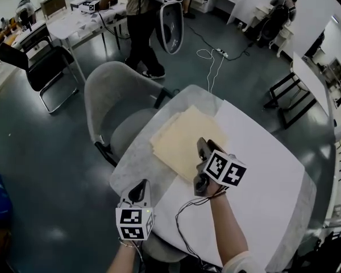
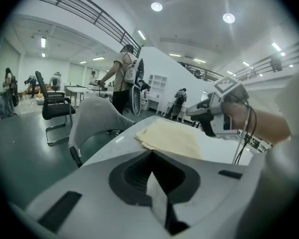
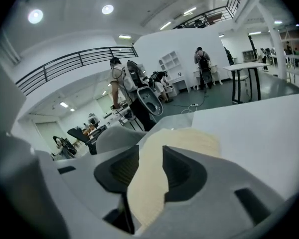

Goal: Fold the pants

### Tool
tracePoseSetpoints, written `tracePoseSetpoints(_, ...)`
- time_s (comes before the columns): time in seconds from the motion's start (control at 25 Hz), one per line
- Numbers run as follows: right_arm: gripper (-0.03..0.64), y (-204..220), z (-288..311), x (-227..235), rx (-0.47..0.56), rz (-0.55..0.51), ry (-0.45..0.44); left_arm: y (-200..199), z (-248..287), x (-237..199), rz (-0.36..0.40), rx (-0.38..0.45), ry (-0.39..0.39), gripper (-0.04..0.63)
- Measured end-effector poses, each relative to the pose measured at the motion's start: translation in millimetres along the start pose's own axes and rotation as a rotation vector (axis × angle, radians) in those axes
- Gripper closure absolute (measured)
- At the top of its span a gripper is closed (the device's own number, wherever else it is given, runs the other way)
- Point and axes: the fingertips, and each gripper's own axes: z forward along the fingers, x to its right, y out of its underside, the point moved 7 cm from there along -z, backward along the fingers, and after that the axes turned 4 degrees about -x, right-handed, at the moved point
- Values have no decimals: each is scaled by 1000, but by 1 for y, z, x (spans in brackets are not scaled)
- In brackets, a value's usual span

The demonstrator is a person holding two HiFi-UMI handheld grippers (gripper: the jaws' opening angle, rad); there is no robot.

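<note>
The cream pants [image 1: 181, 136] lie folded in a flat rectangle on the far left part of the table [image 1: 133, 165]. My right gripper [image 1: 204, 144] hovers over their near right edge, jaws apart; in the right gripper view the cream cloth [image 3: 192, 139] shows through the gap of the gripper [image 3: 148, 156], with no pad pressing on it. My left gripper [image 1: 139, 186] sits at the table's near left edge, short of the pants [image 2: 169, 136]. Its jaws meet at the tip [image 2: 152, 154] with nothing between them. The left gripper view also catches the right gripper [image 2: 190, 112].
A white sheet [image 1: 264, 172] covers most of the table. A grey shell chair [image 1: 115, 104] stands against the far left edge. Beyond it a person [image 1: 141, 21] stands at another table, with a black chair [image 1: 42, 64] and a floor cable [image 1: 213, 58].
</note>
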Motion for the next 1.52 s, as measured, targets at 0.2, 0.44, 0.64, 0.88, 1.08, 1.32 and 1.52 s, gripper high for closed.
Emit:
tracePoseSetpoints(0.2, 474, 4, -26, 2, 10, -55, 11, -10, -7, 14, 14, 20, 7, 594)
tracePoseSetpoints(0.44, 621, 13, -91, 9, 22, -209, 76, -19, -30, 39, -3, 57, 8, 594)
tracePoseSetpoints(0.64, 623, 27, -167, 25, 39, -293, 129, -28, -68, 75, -12, 86, -9, 594)
tracePoseSetpoints(0.88, 623, 50, -268, 59, 62, -233, 146, -34, -123, 128, -23, 139, -44, 594)
tracePoseSetpoints(1.08, 623, 68, -318, 83, 53, -193, 162, -30, -153, 158, -6, 140, -65, 594)
tracePoseSetpoints(1.32, 624, 70, -335, 83, 63, -213, 137, -28, -169, 176, 14, 151, -79, 594)
tracePoseSetpoints(1.52, 626, 71, -342, 81, 72, -223, 124, -25, -176, 184, 19, 153, -84, 594)
